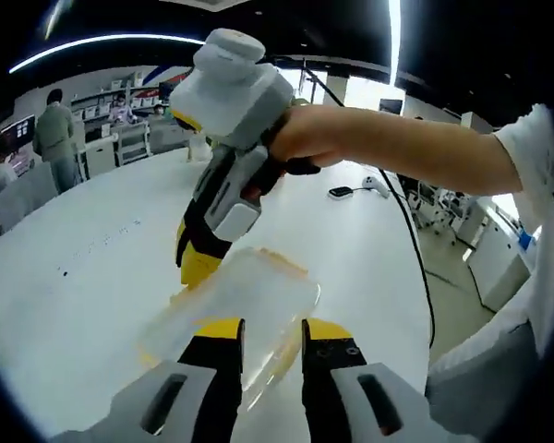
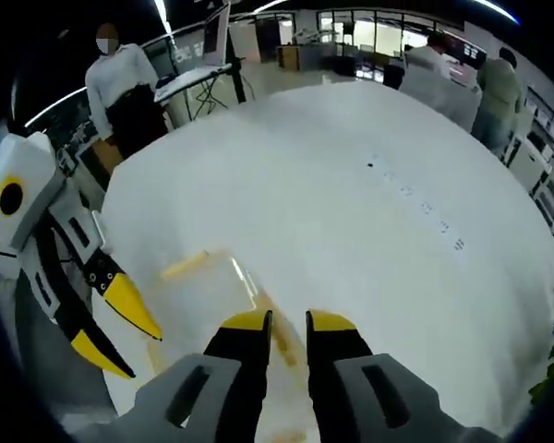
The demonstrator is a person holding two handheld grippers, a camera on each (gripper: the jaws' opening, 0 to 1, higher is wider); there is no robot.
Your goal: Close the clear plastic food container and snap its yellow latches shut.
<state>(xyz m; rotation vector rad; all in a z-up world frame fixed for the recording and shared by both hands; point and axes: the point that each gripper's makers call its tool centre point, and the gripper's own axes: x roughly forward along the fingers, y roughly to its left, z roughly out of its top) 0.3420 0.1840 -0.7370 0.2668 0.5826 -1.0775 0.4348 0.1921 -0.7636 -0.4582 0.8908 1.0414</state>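
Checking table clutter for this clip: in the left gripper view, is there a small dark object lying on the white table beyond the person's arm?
Yes. A small dark object lies on the white table just past the person's forearm.

A broad white table [image 2: 369, 231] carries the clear plastic food container [image 1: 245, 305] and a black device [image 1: 341, 192].

Bright, even light off long white ceiling strip lights [image 1: 92, 42], broad white round table [image 2: 351, 185] washed near to glare, clear plastic food container [image 1: 245, 309] smeared with motion blur, soft shadows, fisheye bending at edges, background people soft.
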